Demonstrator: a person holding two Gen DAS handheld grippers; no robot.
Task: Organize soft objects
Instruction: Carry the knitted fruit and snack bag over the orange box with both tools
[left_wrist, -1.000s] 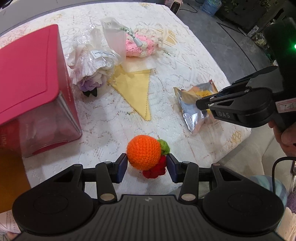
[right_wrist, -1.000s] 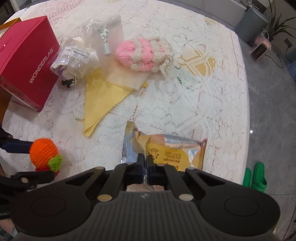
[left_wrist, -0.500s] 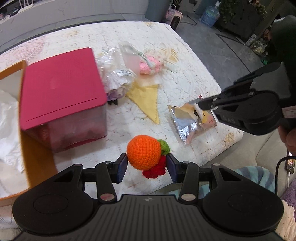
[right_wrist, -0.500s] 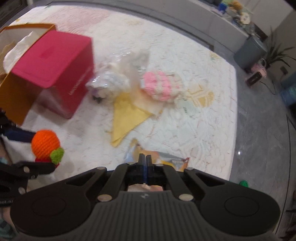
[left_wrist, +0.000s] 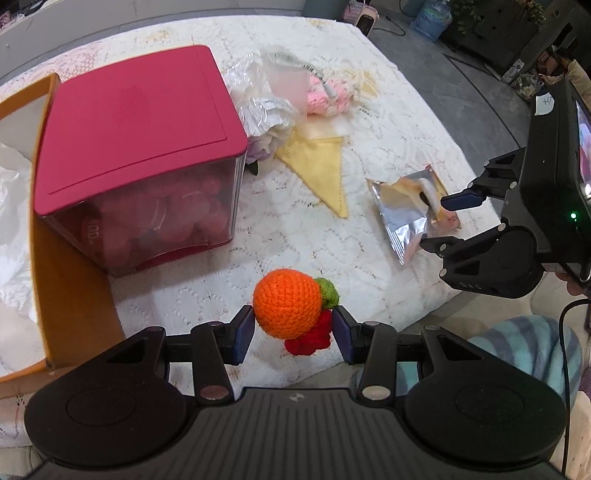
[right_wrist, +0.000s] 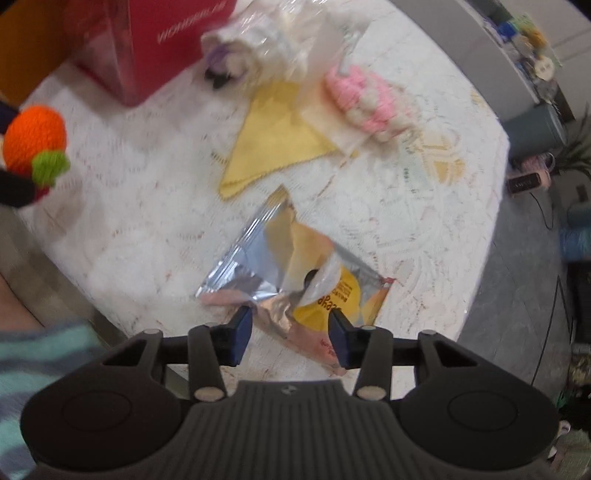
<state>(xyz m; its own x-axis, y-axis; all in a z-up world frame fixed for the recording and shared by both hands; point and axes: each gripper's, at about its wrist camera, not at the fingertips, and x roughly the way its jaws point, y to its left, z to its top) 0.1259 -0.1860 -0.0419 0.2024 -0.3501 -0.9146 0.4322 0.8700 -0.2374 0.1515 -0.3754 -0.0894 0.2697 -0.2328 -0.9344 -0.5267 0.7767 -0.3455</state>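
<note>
My left gripper (left_wrist: 294, 334) is shut on an orange crochet fruit (left_wrist: 286, 308) with a green leaf and a red part, held above the table's near edge. The fruit also shows in the right wrist view (right_wrist: 35, 138). My right gripper (right_wrist: 290, 338) is open above a torn silver and yellow snack bag (right_wrist: 295, 280) lying on the lace tablecloth. The bag also shows in the left wrist view (left_wrist: 404, 210), with the right gripper (left_wrist: 456, 221) over it. A pink and cream crochet piece (right_wrist: 369, 103), a yellow cloth (right_wrist: 273, 136) and a wrapped white flower bundle (right_wrist: 251, 48) lie farther back.
A red-lidded clear box (left_wrist: 136, 147) stands at the left on the table. An orange cardboard box (left_wrist: 55, 258) with white paper inside sits beside it. The table edge (left_wrist: 424, 317) is close to both grippers. The grey floor lies beyond on the right.
My right gripper has opened and let go of the snack bag, which now lies on the table. My left gripper has lifted and pulled back with the crochet fruit.
</note>
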